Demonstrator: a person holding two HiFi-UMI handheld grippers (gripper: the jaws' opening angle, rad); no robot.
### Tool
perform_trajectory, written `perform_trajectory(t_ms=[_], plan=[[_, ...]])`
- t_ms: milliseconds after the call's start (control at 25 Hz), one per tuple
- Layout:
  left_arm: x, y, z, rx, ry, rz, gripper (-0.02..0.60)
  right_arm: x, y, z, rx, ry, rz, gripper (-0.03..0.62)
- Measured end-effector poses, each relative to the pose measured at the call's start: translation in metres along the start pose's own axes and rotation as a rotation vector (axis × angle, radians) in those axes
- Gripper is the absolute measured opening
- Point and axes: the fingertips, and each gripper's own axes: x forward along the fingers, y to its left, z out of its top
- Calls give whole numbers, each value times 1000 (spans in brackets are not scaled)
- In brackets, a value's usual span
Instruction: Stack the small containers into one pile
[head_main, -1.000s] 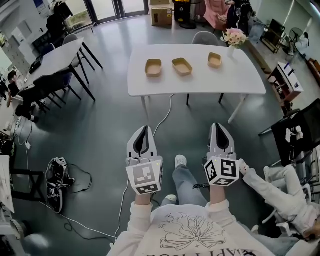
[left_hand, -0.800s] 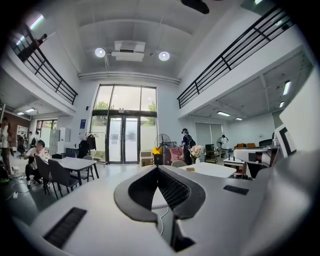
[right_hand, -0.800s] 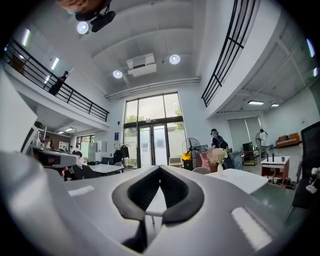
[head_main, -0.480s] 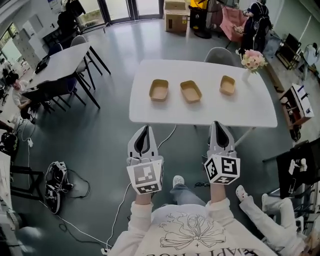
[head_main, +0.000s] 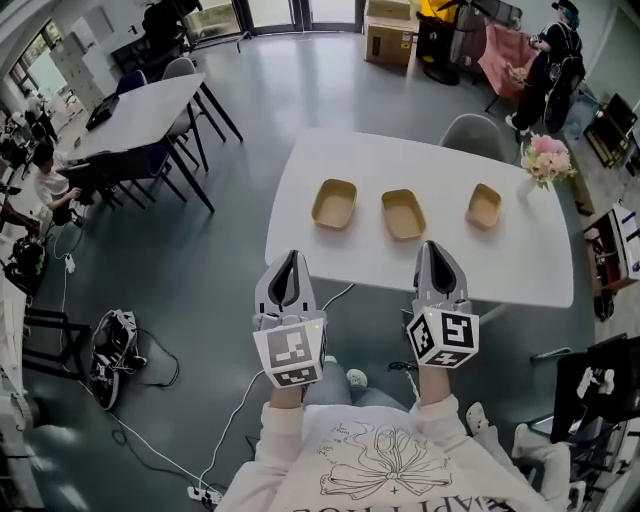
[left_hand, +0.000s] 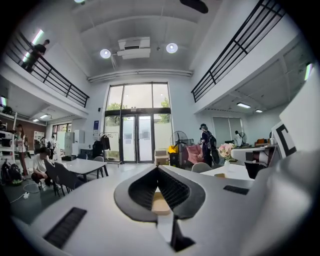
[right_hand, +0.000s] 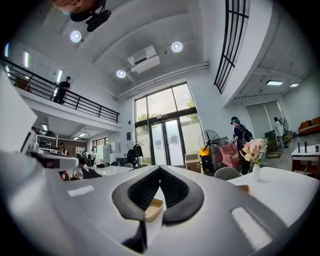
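Approach step, nothing stacked yet. L container (head_main: 334, 203), mid container (head_main: 403, 214), R container (head_main: 484, 206) in row on table (head_main: 330, 150). L gripper (head_main: 289, 262) & R gripper (head_main: 437, 252) by near edge, jaws pressed together, empty. Next: spread jaws, reach an end container

Both arms reach forward side by side from the near edge of the head view, in cream sleeves (head_main: 283, 428). The left gripper (head_main: 288, 268) points away, about level, its jaw tips together with nothing between them. The right gripper (head_main: 439, 260) lies parallel beside it, apparently equally closed and empty.
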Motion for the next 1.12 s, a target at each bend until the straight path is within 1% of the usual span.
perform_trajectory(t_ms=[200,400,600,640,680,720,880,1120], plan=[[37,15,-10,-5,34,27,6,44,3,-19,12,40,29,12],[84,37,-20,-15,56,28,6,94,8,-38,19,74,35,12],[139,59,-25,-22,81,2,6,148,14,-49,27,99,28,12],[149,62,-26,-24,87,-6,6,158,15,-51,31,107,30,22],[160,65,-27,-25,94,-16,6,167,16,-54,34,114,31,87],[170,68,-29,-24,100,-26,6,176,16,-56,37,121,30,97],[209,76,-33,-20,123,-62,6,208,16,-72,39,160,10,98],[254,82,-57,-27,190,-108,6,247,14,-111,50,255,-17,110]])
